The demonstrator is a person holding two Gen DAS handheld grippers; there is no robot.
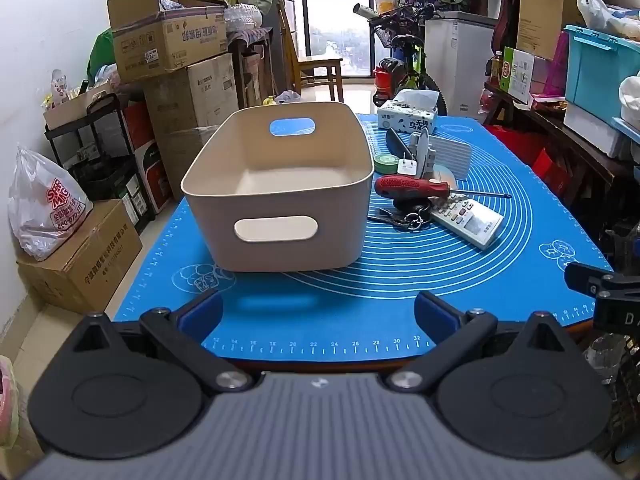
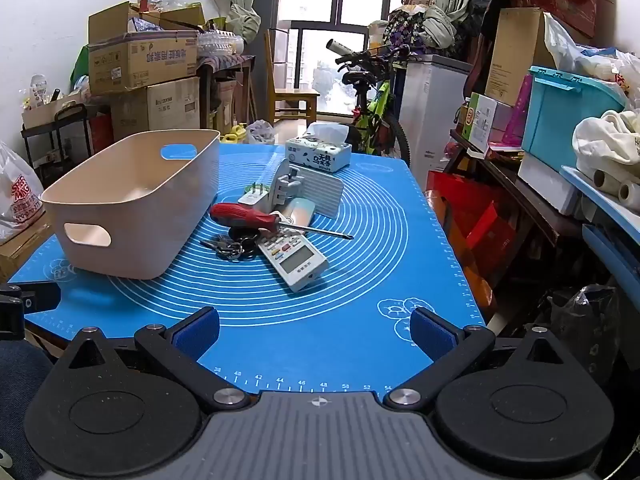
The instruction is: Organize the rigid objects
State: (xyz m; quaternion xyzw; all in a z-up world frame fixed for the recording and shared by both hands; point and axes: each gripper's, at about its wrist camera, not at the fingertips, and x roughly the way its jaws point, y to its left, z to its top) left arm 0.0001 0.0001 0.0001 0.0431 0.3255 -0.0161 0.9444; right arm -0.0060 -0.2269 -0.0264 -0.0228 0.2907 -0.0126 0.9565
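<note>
Two grippers hover at the near edge of the tabletop, over the blue mat [image 1: 400,280]. The left gripper [image 1: 318,314] has its jaws spread wide with nothing between them, facing the beige bin [image 1: 280,208], which sits empty on the mat's left part. The right gripper [image 2: 314,330] is likewise spread and holds nothing. Just right of the bin lies a cluster: a red-handled screwdriver [image 2: 256,218] resting across a bunch of keys [image 2: 232,246] and a white remote [image 2: 294,260], with a white plug adapter [image 2: 254,198], a grey stand [image 2: 288,186] and a green tape roll [image 1: 385,162] behind. A tissue box [image 2: 320,156] stands farther back.
</note>
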